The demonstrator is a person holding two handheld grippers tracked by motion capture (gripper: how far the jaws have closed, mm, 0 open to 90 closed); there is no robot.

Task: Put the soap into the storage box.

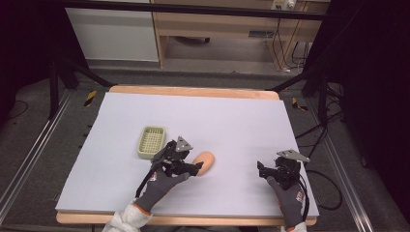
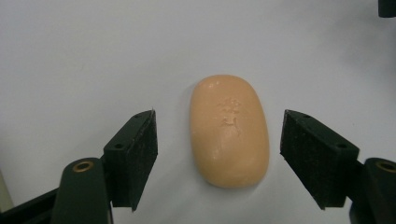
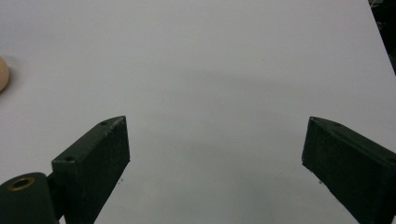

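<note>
A peach-coloured oval soap bar (image 1: 204, 163) lies flat on the white table sheet, stamped side up. In the left gripper view the soap bar (image 2: 229, 130) sits between the two black pads, with a gap on each side. My left gripper (image 1: 195, 168) is open around the soap's near end, low over the table. My right gripper (image 1: 261, 170) is open over bare sheet at the front right, nothing between its jaws. In the right gripper view the soap's edge (image 3: 3, 73) peeks in at the far left, and the gripper (image 3: 215, 154) stands wide open.
A pale green slotted soap dish (image 1: 151, 141) stands left of the soap, just behind my left gripper. The white sheet (image 1: 217, 121) covers a wooden table, with its front edge close below both hands. Black cables trail off the right side.
</note>
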